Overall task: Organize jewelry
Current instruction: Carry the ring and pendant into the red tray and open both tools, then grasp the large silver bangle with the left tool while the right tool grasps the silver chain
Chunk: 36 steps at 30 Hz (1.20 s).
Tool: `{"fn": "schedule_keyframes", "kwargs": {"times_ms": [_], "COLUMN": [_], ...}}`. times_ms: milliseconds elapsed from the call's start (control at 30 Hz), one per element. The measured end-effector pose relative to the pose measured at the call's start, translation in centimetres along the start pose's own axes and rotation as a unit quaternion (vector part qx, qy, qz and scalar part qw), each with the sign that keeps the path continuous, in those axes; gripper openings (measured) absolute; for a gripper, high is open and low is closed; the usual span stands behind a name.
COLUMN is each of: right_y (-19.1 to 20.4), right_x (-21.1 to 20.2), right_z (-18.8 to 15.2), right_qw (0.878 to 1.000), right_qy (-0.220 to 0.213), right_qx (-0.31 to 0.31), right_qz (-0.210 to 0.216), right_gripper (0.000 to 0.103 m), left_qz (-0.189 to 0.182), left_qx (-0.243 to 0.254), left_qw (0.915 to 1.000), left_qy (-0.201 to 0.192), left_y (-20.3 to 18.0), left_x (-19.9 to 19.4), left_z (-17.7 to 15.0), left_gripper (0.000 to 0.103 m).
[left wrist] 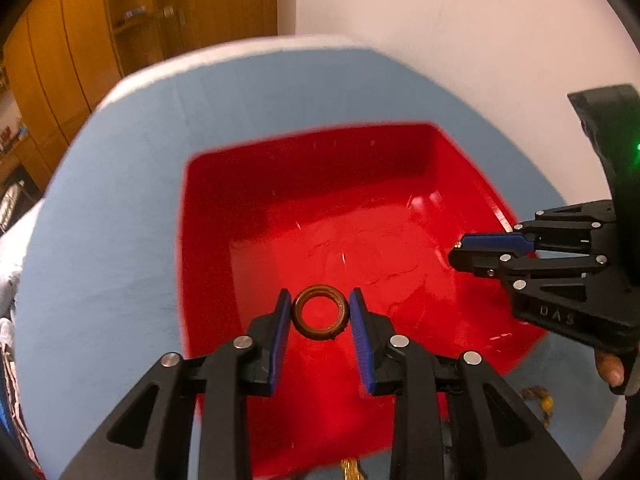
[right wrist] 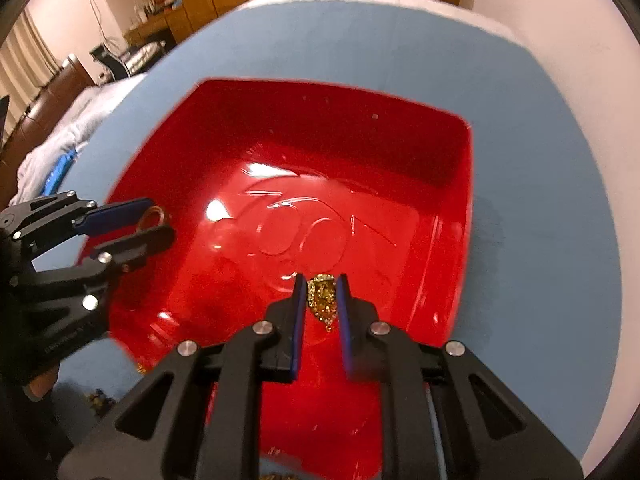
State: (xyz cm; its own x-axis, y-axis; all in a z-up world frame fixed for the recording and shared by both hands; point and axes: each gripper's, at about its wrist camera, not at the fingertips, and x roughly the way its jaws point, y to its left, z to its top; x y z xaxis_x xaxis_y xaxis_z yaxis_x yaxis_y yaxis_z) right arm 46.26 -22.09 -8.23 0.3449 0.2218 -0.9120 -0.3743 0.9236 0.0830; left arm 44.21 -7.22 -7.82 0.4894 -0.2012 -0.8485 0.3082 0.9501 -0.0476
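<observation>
A shallow red tray lies on a light blue surface. My left gripper hangs over the tray's near part, shut on a brown ring that stands between its blue pads. In the right wrist view the same left gripper shows at the tray's left rim with the brown ring in it. My right gripper is shut on a small gold, beaded piece of jewelry above the tray floor. From the left wrist view, the right gripper reaches in over the tray's right edge.
Loose gold jewelry lies on the blue surface near the tray's front: one piece at the right, another at the bottom edge, and one near the left hand. Wooden cupboards stand behind. White bedding lies left.
</observation>
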Motion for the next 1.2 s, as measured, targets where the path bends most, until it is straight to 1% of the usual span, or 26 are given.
{"fn": "schedule_keyframes", "kwargs": {"times_ms": [133, 167, 233, 400, 500, 567, 600, 633, 667, 700, 767, 900, 933, 967, 1033, 1067, 1100, 1133, 1200], "right_y": [0.2, 0.3, 0.4, 0.8, 1.1, 1.2, 1.2, 1.3, 1.3, 1.2, 0.9, 1.1, 1.2, 1.5, 2.2, 2.8, 3.2, 3.8, 5.0], "right_x": [1.2, 1.4, 1.6, 1.4, 1.3, 1.1, 1.0, 1.0, 1.0, 0.7, 0.1, -2.7, -4.0, -5.2, -7.4, -8.6, -9.2, -10.0, -10.7], "right_z": [0.3, 0.5, 0.8, 0.7, 0.4, 0.3, 0.3, 0.5, 0.6, 0.5, 0.2, -2.1, -3.4, -4.7, -7.4, -9.3, -10.4, -12.3, -15.9], "right_qw": [1.0, 1.0, 0.999, 0.999, 0.999, 0.999, 0.999, 0.999, 0.999, 0.999, 1.0, 1.0, 0.999, 0.999, 0.997, 0.996, 0.995, 0.994, 0.993], "right_qy": [0.017, 0.019, 0.023, 0.021, 0.02, 0.02, 0.019, 0.018, 0.017, 0.013, 0.007, -0.019, -0.032, -0.045, -0.072, -0.089, -0.096, -0.104, -0.112], "right_qx": [-0.014, -0.016, -0.021, -0.026, -0.027, -0.029, -0.031, -0.031, -0.03, -0.026, -0.019, -0.012, -0.01, -0.01, -0.014, -0.018, -0.021, -0.024, -0.026], "right_qz": [-0.005, -0.006, -0.009, -0.017, -0.017, -0.017, -0.018, -0.021, -0.025, -0.025, -0.02, -0.013, -0.008, -0.003, 0.004, 0.001, 0.0, 0.003, 0.02], "right_gripper": [0.014, 0.014, 0.014, 0.015, 0.015, 0.017, 0.02, 0.027, 0.031, 0.034, 0.034, 0.034, 0.035, 0.038, 0.059, 0.061, 0.063, 0.063, 0.063], "left_qz": [0.003, 0.005, 0.011, 0.01, 0.012, 0.015, 0.019, 0.023, 0.024, 0.024, 0.024, 0.019, 0.016, 0.014, 0.009, 0.007, 0.004, -0.001, -0.01], "left_qx": [0.003, 0.004, 0.004, 0.01, 0.009, 0.012, 0.013, 0.014, 0.014, 0.012, 0.01, 0.018, 0.021, 0.023, 0.027, 0.034, 0.036, 0.039, 0.045], "left_qw": [0.9999, 0.9999, 0.9999, 0.9999, 0.9999, 0.9998, 0.9997, 0.9995, 0.9995, 0.9995, 0.9995, 0.999, 0.9988, 0.9984, 0.9975, 0.9968, 0.9966, 0.9964, 0.9962], "left_qy": [0.014, 0.015, 0.01, 0.009, 0.002, -0.007, -0.011, -0.014, -0.015, -0.017, -0.021, -0.036, -0.042, -0.049, -0.065, -0.072, -0.074, -0.075, -0.074], "left_y": [0.0, 0.0, 0.1, -0.1, 0.3, 0.3, 0.2, 0.2, 0.1, 0.4, 0.3, -0.1, -0.3, -0.5, -0.9, -1.4, -1.8, -2.4, -3.5], "left_x": [1.6, 1.7, 1.9, 1.5, 0.3, -0.7, -0.8, -1.1, -1.4, -1.6, -2.4, -5.2, -6.2, -7.2, -9.5, -10.7, -11.5, -12.3, -13.5], "left_z": [0.0, 0.0, 0.3, 0.0, -0.6, -0.8, -0.7, -0.7, -0.8, -0.9, -1.1, -2.7, -3.5, -4.4, -7.0, -9.0, -10.2, -11.9, -15.2], "left_gripper": [0.031, 0.039, 0.049, 0.05, 0.05, 0.058, 0.059, 0.06, 0.06, 0.06, 0.06, 0.061, 0.065, 0.071, 0.08, 0.081, 0.081, 0.081, 0.082]}}
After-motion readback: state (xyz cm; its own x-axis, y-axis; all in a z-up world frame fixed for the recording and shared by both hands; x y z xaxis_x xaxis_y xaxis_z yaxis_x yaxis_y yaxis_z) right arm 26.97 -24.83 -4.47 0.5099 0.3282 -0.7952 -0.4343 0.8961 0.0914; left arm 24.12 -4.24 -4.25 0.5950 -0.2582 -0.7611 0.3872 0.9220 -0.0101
